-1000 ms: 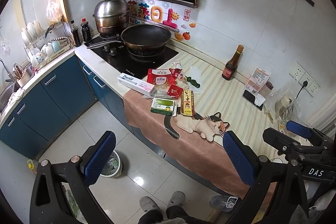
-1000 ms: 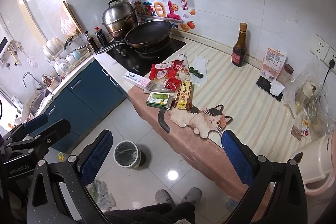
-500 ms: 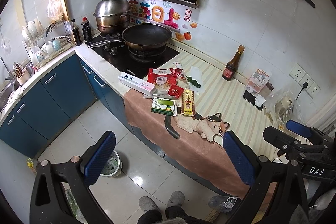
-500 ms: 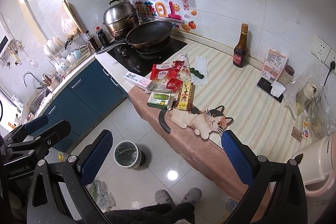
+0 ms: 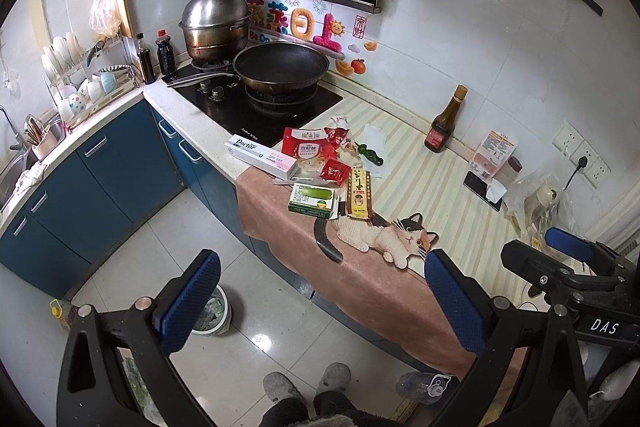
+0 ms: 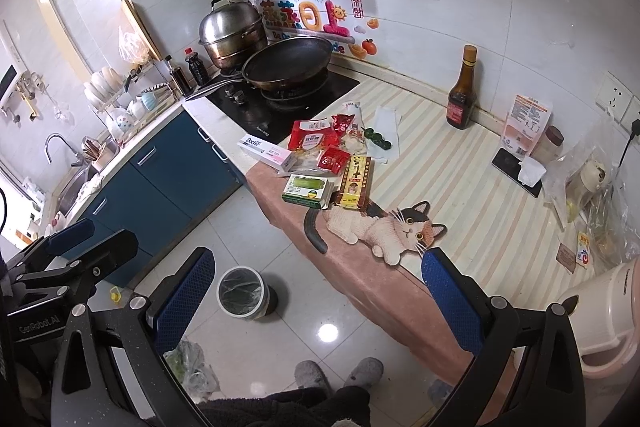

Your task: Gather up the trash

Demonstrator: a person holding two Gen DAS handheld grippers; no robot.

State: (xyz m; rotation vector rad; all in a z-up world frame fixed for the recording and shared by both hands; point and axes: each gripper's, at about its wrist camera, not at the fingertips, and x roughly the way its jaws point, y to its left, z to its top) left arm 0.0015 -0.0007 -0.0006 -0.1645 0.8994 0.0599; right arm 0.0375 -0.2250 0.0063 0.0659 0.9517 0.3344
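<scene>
A pile of trash lies on the counter by the stove: a white Doctor box (image 5: 260, 154) (image 6: 266, 151), a red packet (image 5: 305, 146) (image 6: 313, 139), a green box (image 5: 314, 200) (image 6: 308, 189), a yellow box (image 5: 359, 191) (image 6: 355, 182) and small red wrappers (image 5: 335, 171). A small bin (image 6: 243, 291) (image 5: 210, 315) stands on the floor below. My left gripper (image 5: 320, 303) is open and empty, held back from the counter. My right gripper (image 6: 316, 301) is open and empty, also held back above the floor.
A cat-shaped mat (image 5: 384, 235) and brown cloth (image 5: 360, 279) cover the counter edge. A wok (image 5: 280, 67) and steel pot (image 5: 214, 23) sit on the stove. A sauce bottle (image 5: 446, 123), phone (image 6: 516, 167), bags and a white kettle (image 6: 608, 315) stand at right. Slippered feet (image 5: 308, 383) below.
Both views have shifted slightly; the counter and trash sit a touch closer. Nothing was taken hold of or moved.
</scene>
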